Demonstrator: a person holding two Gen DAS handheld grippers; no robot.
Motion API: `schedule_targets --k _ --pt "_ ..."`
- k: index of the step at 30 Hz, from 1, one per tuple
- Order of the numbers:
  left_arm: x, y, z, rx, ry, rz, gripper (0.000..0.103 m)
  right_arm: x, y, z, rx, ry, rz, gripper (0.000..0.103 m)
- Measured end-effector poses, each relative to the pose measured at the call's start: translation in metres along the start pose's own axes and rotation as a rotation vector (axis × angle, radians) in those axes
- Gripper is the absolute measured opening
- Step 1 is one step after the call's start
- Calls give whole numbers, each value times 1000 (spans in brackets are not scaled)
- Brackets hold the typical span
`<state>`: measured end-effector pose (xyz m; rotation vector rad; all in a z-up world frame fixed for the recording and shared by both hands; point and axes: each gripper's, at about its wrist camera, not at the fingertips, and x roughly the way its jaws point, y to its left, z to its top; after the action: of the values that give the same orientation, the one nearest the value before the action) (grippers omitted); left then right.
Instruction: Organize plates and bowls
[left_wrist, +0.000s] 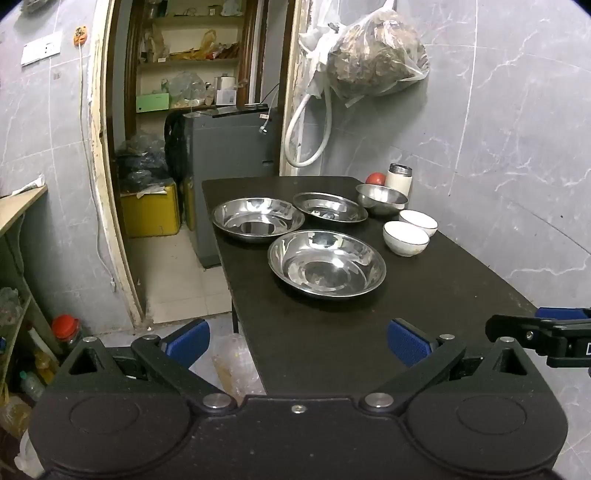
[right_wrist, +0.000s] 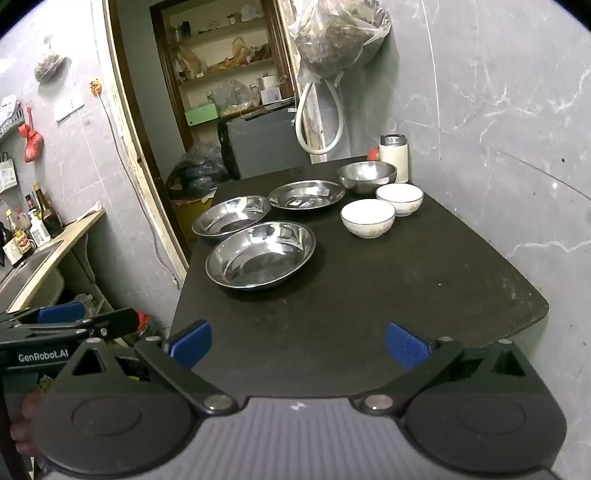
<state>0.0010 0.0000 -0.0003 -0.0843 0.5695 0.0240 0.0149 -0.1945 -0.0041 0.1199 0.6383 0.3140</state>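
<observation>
Both my grippers, left (left_wrist: 297, 343) and right (right_wrist: 298, 343), gape fully, empty; nearest steel plate (left_wrist: 327, 264) lies ahead on table (left_wrist: 332, 343), seemingly nearer my left.

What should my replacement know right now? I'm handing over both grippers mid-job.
Left gripper: jaws wide open, empty, short of the dishes.
Right gripper: the same.
On the black table: three steel plates lying apart, one steel bowl at the back, two white bowls side by side.
Done: nothing stacked.
Left: stack the plates, nest the bowls.
</observation>
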Motion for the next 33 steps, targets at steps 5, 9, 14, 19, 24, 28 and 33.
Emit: schedule_targets --k 5,9,14,19,24,28,33 --pt "0 0 0 -1 -4 -2 102 -2 -1 0 1 -2 0 103" --pt "1 0 0 -14 -5 -8 102 -3 0 0 -5 -2 -1 103" --pt "0 -4 -5 -13 -6 -13 102 -2 -2 2 -12 1 -1 103" --pt "-3 -3 -2 -10 -9 -13 102 -6 -1 1 -12 -2 -5 103" --pt "-6 1 2 -15 -8 -16 102 -5 -2 3 -17 -3 -4 103" --pt "-5 0 2 -15 -9 -13 102 -5 -1 3 -19 -4 -4 103" --pt "-7 2 2 -15 -10 -16 102 -5 -1 3 -19 -4 -3 103"
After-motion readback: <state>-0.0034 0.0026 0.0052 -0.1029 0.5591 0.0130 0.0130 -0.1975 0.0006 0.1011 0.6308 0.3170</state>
